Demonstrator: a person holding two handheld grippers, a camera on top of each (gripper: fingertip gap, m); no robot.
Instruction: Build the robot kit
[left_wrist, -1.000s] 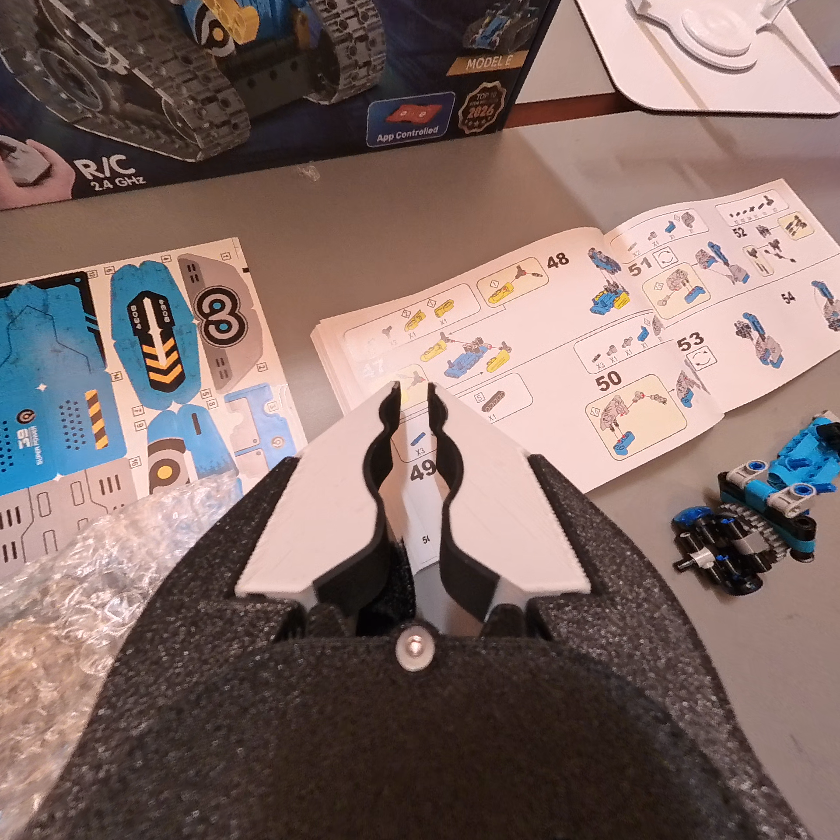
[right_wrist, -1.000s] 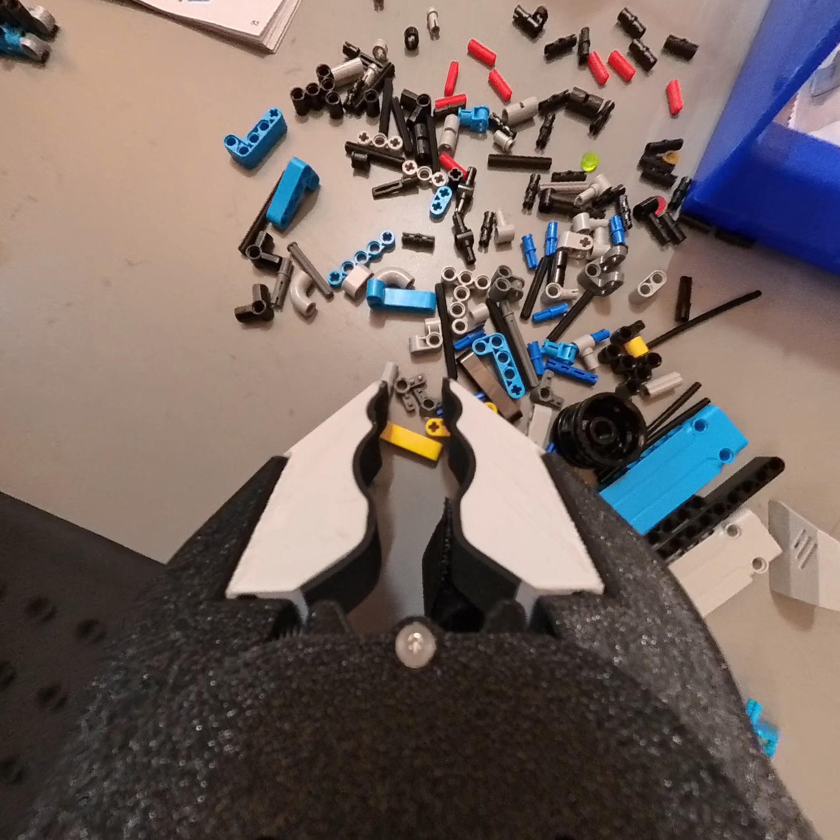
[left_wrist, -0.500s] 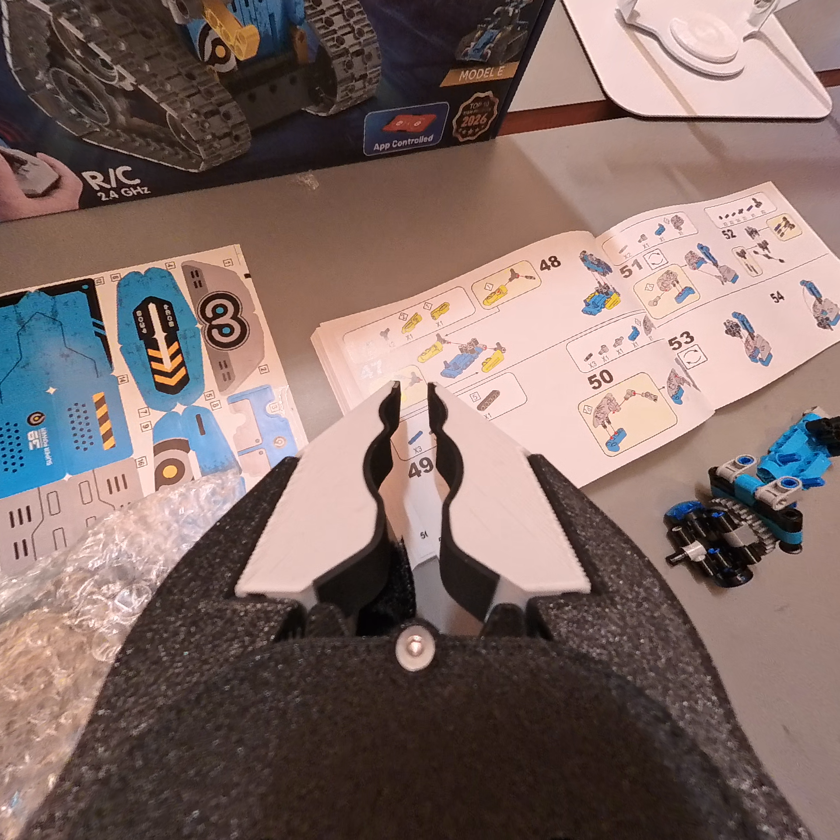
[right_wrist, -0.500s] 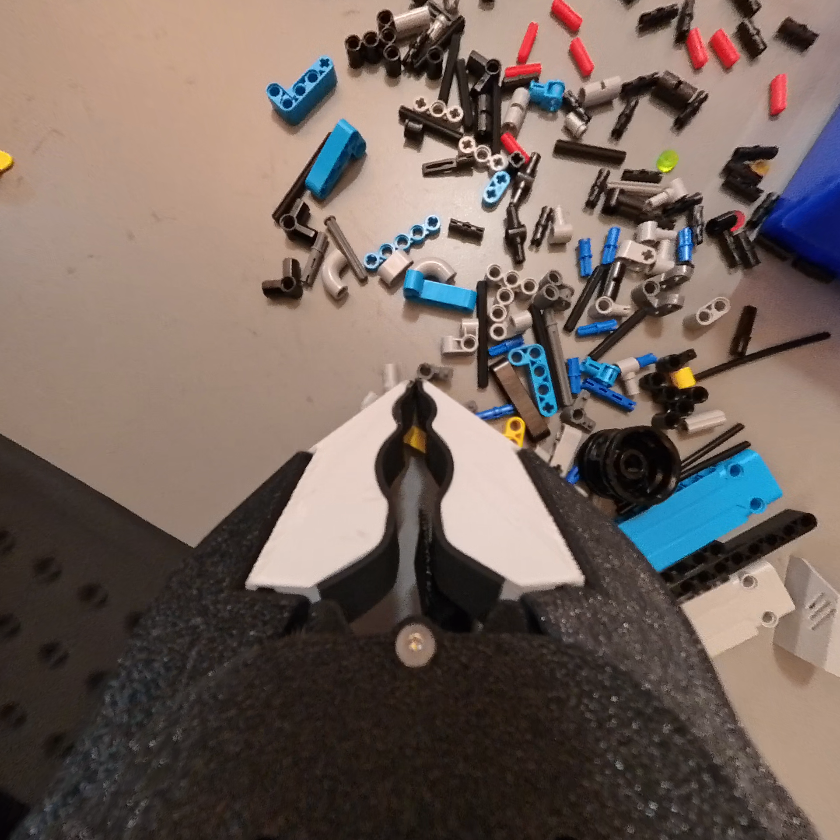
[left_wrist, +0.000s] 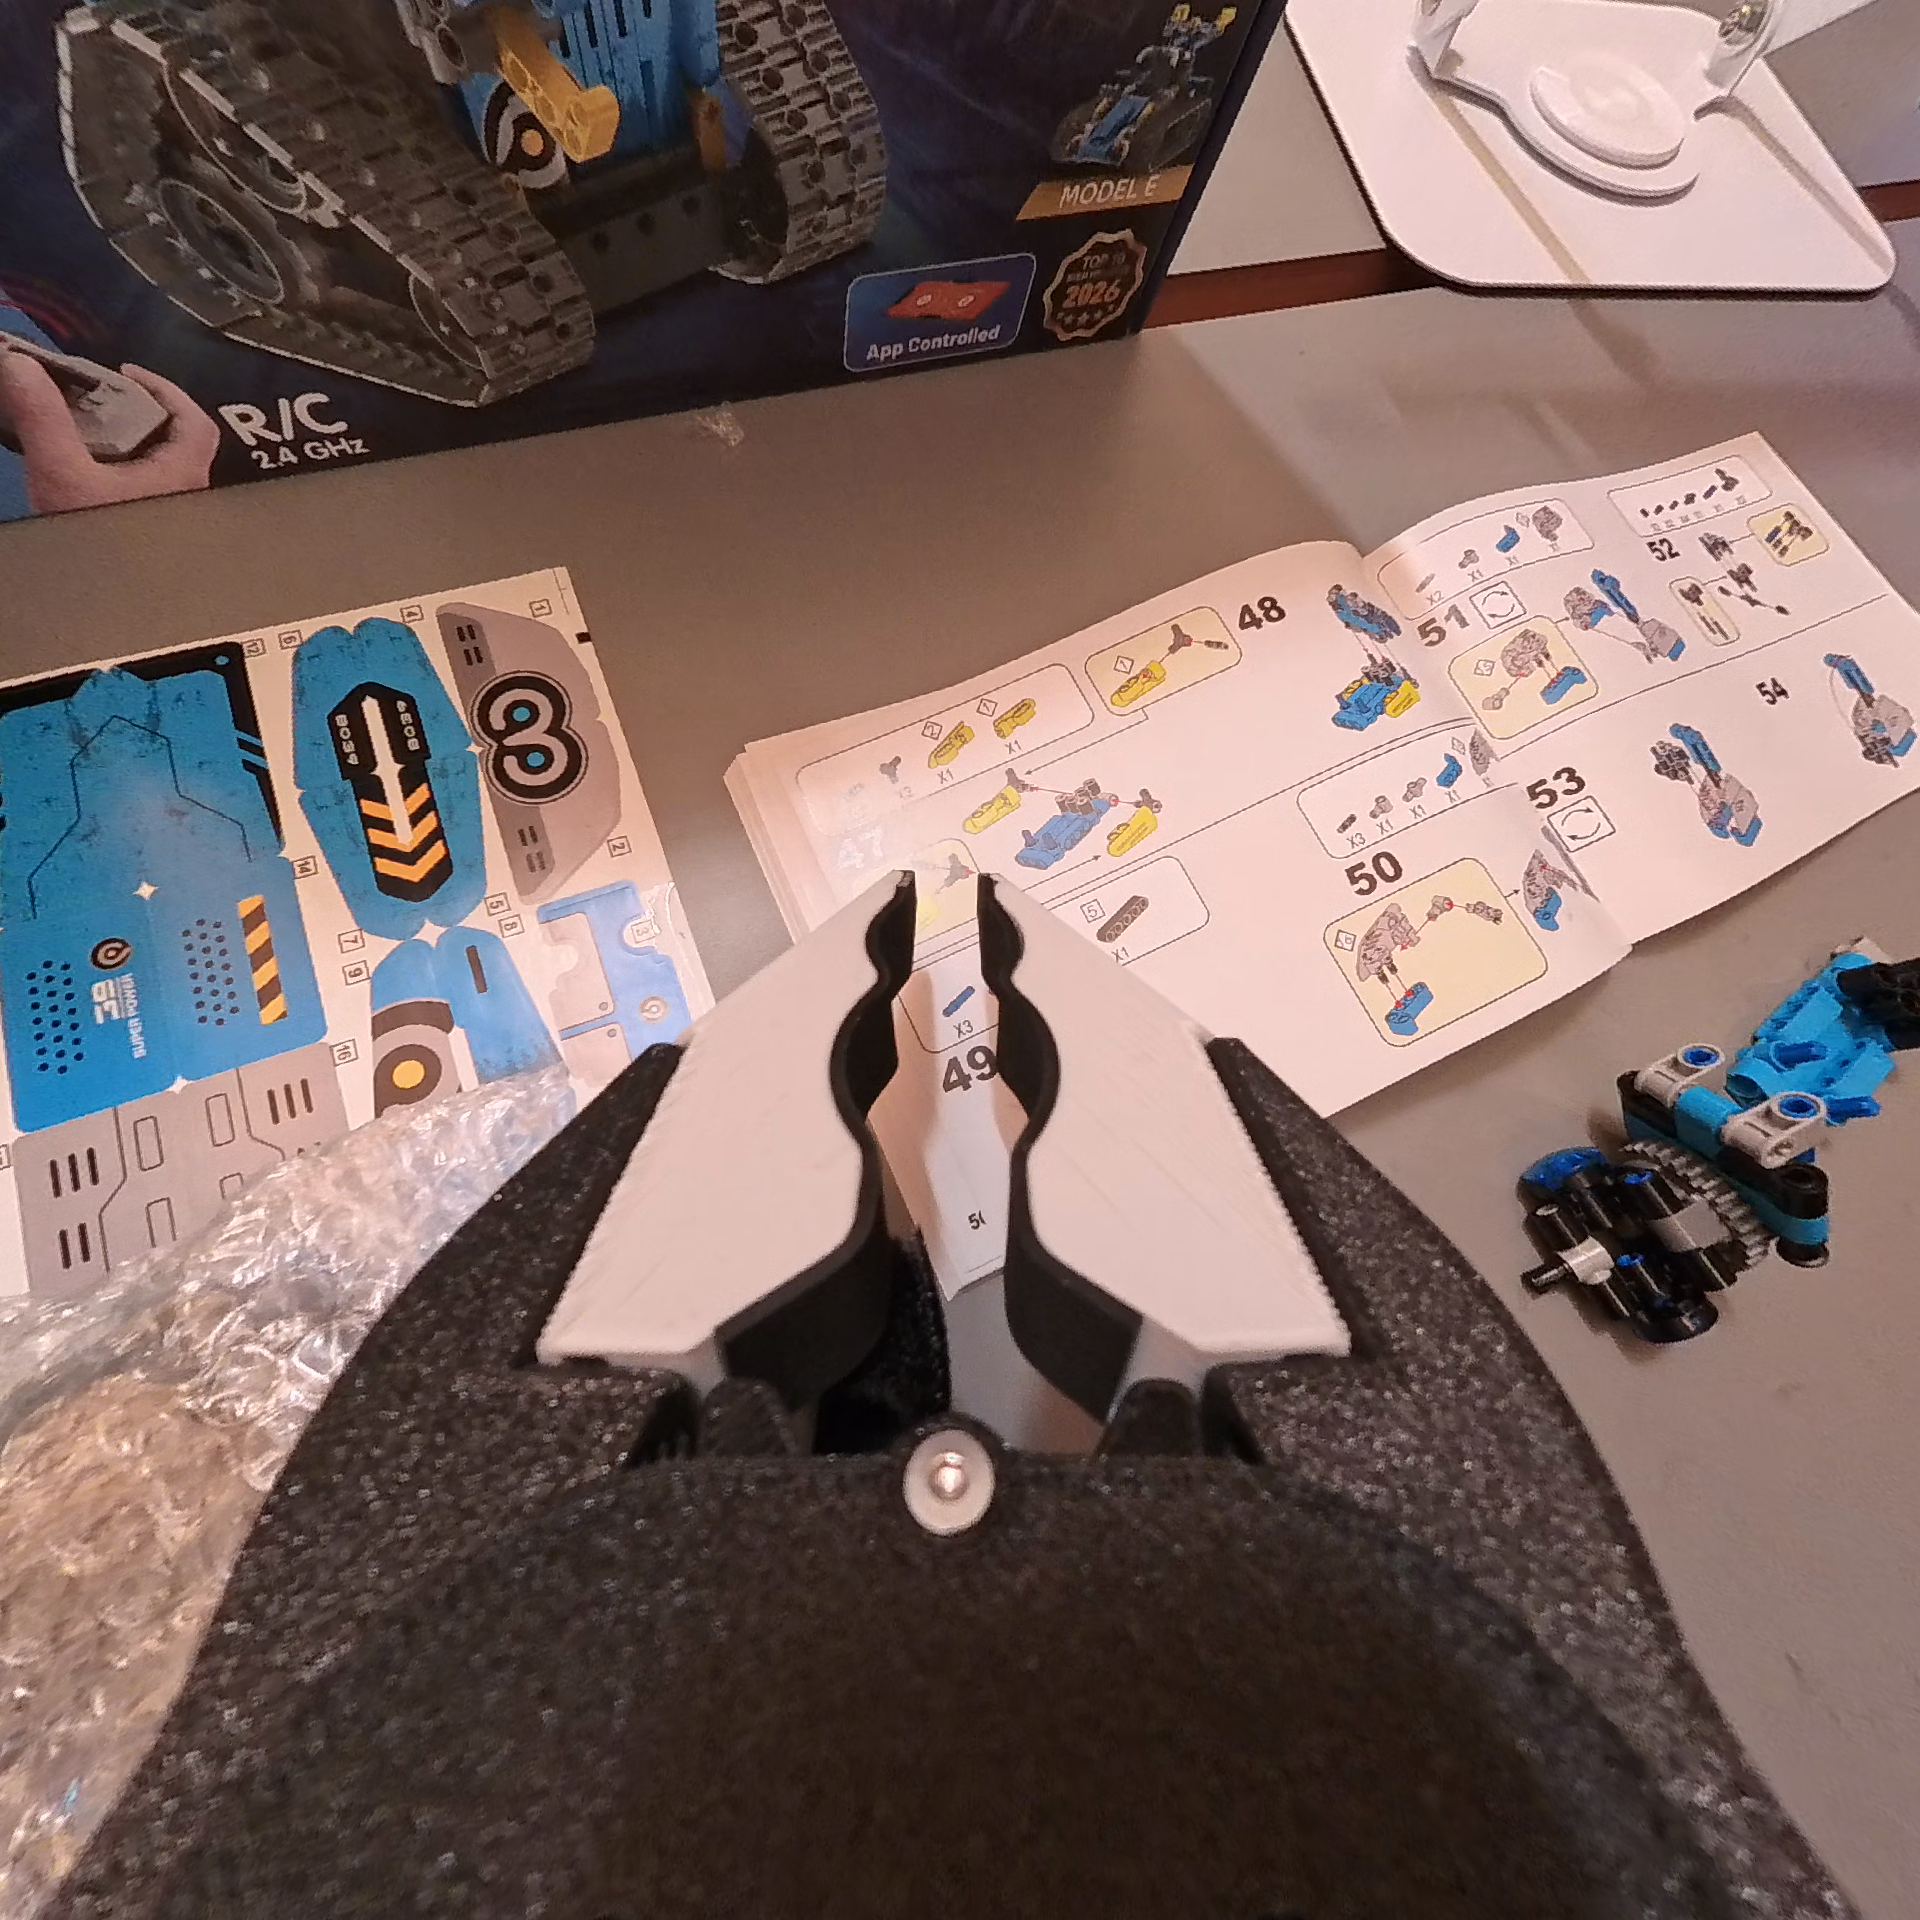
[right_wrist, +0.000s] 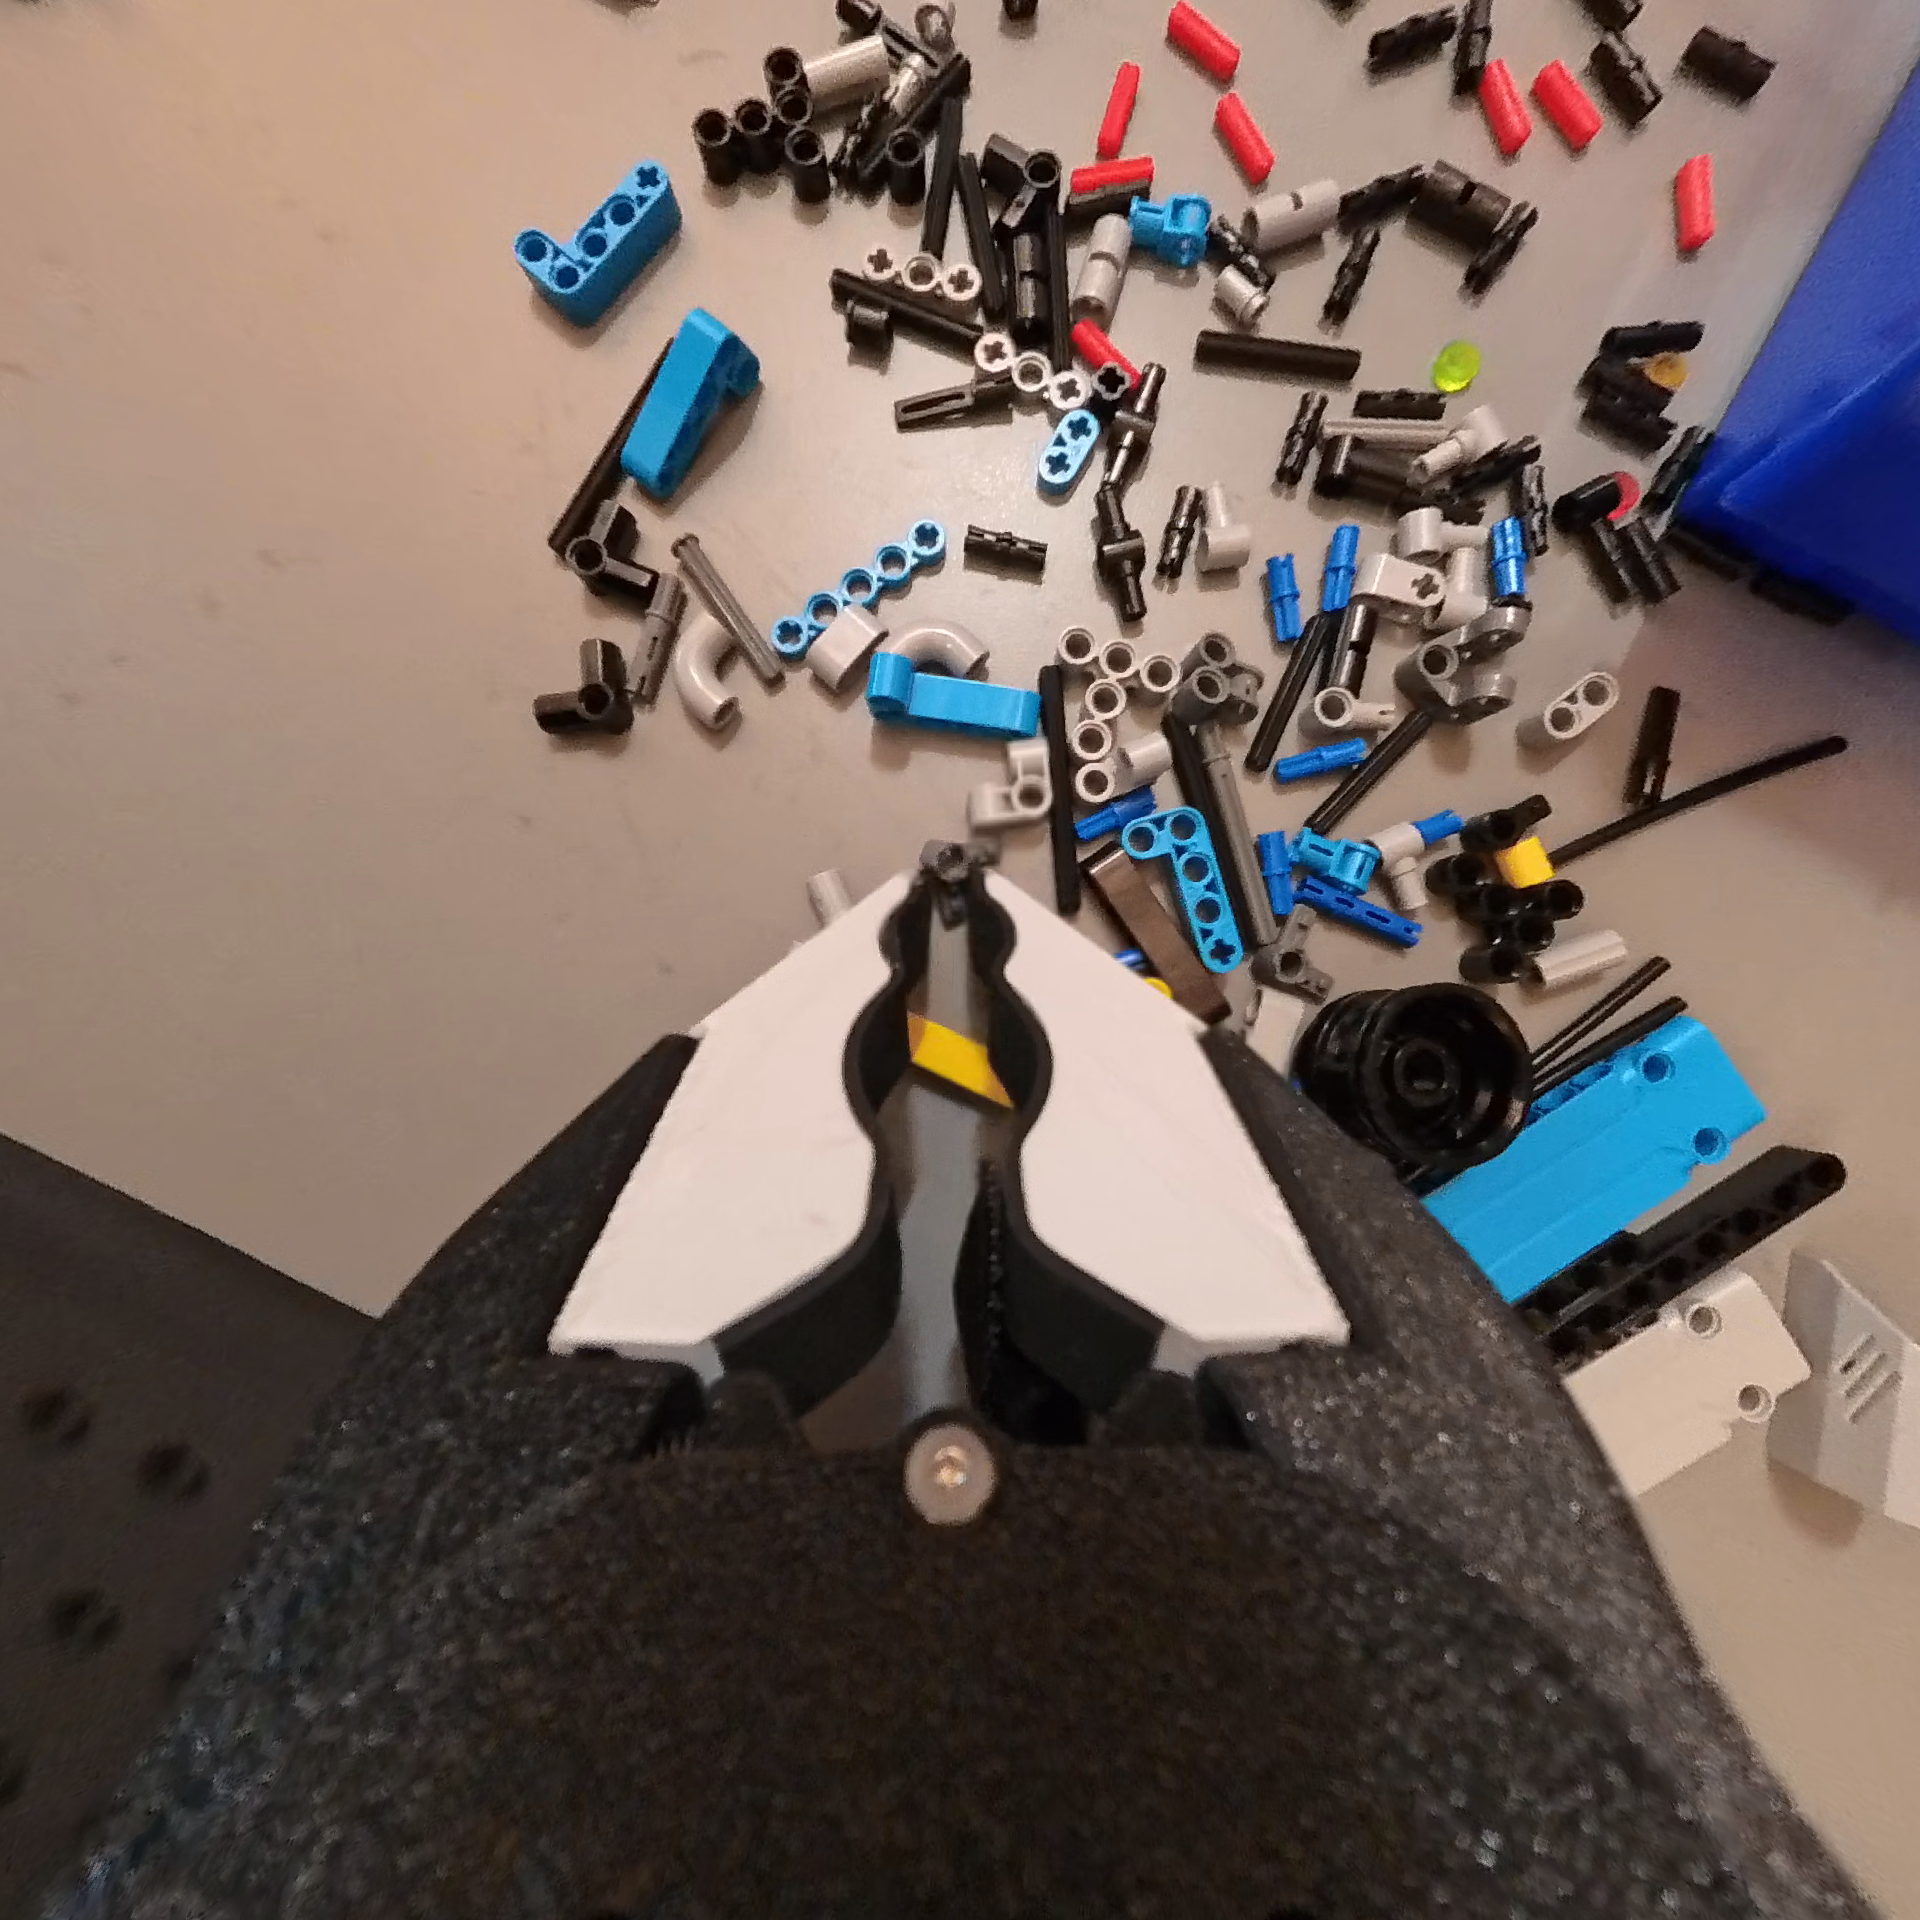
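Note:
My right gripper (right_wrist: 951, 883) is shut, low over the near edge of a scatter of small building parts (right_wrist: 1143, 665) on the tan table. A yellow piece (right_wrist: 954, 1058) sits between its jaws, mostly hidden by the fingers. A small dark grey connector (right_wrist: 951, 860) lies right at the fingertips. My left gripper (left_wrist: 945, 883) is narrowly open and empty. It hovers over the near corner of an open instruction booklet (left_wrist: 1299, 748). A partly built blue and black assembly (left_wrist: 1714, 1164) lies on the table to its right.
A sticker sheet (left_wrist: 260, 852), bubble wrap (left_wrist: 156, 1403), the kit box (left_wrist: 520, 208) and a white stand base (left_wrist: 1590, 156) surround the booklet. By the right gripper are a black wheel (right_wrist: 1413, 1070), a long light-blue beam (right_wrist: 1600, 1153), white panels (right_wrist: 1683, 1361) and a blue bin (right_wrist: 1829, 416). The table edge (right_wrist: 208, 1236) is at near left. Some 50 cm of space lies between my two pairs of fingers. From my right tips it is roughly 8 cm to the black wheel (right_wrist: 1413, 1070); from my left, 60 cm.
My right gripper has gone from open around the yellow piece to shut on it, and its view has shifted slightly. My left gripper has only drifted a little over the booklet, with the same narrow gap.

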